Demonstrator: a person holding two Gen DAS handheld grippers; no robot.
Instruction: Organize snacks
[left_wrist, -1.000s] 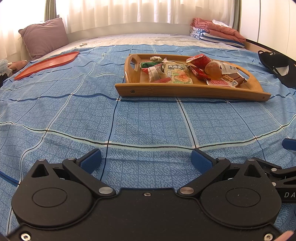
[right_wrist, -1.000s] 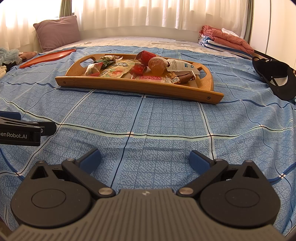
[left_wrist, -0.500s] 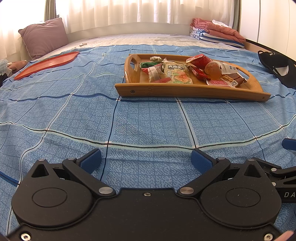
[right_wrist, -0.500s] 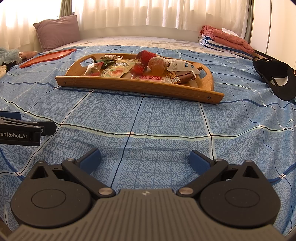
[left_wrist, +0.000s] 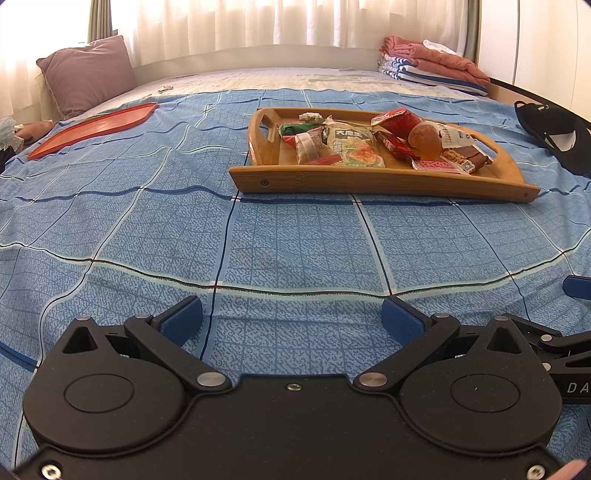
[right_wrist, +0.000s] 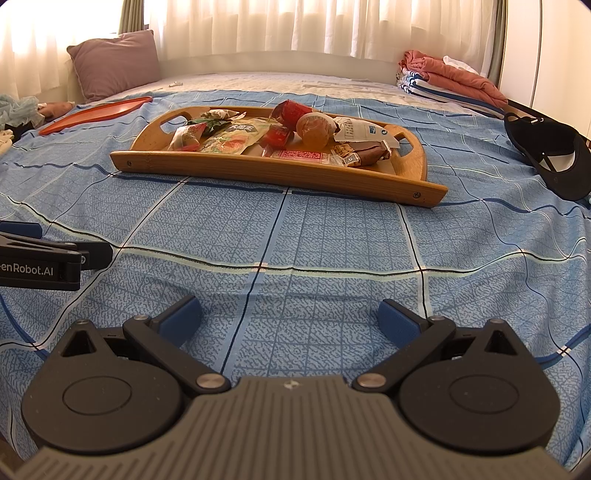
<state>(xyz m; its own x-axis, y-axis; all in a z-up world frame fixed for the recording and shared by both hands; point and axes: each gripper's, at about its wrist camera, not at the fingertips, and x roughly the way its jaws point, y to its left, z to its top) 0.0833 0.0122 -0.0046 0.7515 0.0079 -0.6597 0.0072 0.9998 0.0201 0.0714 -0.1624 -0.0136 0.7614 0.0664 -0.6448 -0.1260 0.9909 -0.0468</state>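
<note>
At the right edge of the left wrist view, the black cap (left_wrist: 561, 138) is cut off, and only a blue fingertip of the right gripper (left_wrist: 578, 288) shows. In the right wrist view, the left gripper (right_wrist: 40, 258) is cropped by the left edge. Print on the snack packets (right_wrist: 236, 138) is too small to read.
</note>
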